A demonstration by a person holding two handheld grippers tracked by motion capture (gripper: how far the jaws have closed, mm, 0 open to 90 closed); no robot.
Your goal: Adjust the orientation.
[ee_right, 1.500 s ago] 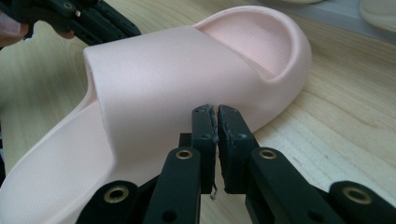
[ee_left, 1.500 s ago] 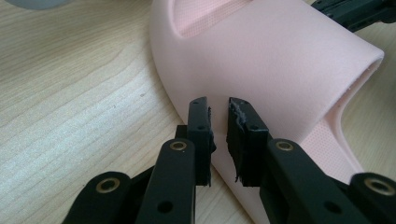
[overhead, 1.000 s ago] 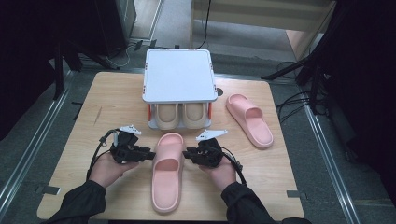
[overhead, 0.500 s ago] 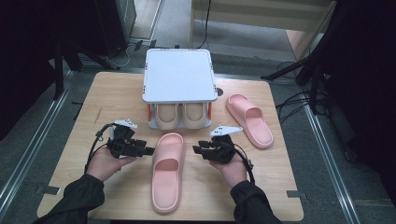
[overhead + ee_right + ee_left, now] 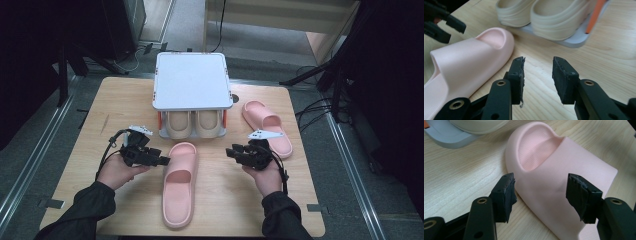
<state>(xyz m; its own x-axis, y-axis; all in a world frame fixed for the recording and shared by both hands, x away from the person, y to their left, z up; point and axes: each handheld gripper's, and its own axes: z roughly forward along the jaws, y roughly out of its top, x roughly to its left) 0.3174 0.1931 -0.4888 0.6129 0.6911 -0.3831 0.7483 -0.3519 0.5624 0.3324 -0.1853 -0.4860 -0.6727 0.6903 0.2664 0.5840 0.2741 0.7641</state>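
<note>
A pink slipper (image 5: 180, 182) lies lengthwise in the middle of the table, toe toward the rack. My left gripper (image 5: 160, 161) is at its left side, open. In the left gripper view (image 5: 541, 195) one jaw hangs beside the slipper's (image 5: 554, 170) edge and the other over its strap, neither pressing on it. My right gripper (image 5: 231, 151) hovers to the slipper's right, clear of it. It is open (image 5: 537, 75) with only bare wood between its jaws, and the pink slipper (image 5: 466, 62) lies off to its left. A second pink slipper (image 5: 267, 125) lies at the right.
A low rack with a white top (image 5: 192, 82) stands at the back centre, holding two beige slippers (image 5: 192, 125) under it. These beige slippers (image 5: 549, 15) sit just ahead of the right gripper. The wooden table (image 5: 225, 210) has bare room at the front right.
My right gripper has drawn away from the pink slipper's right side, moving right and slightly back. The left gripper has stayed at the slipper's left side.
</note>
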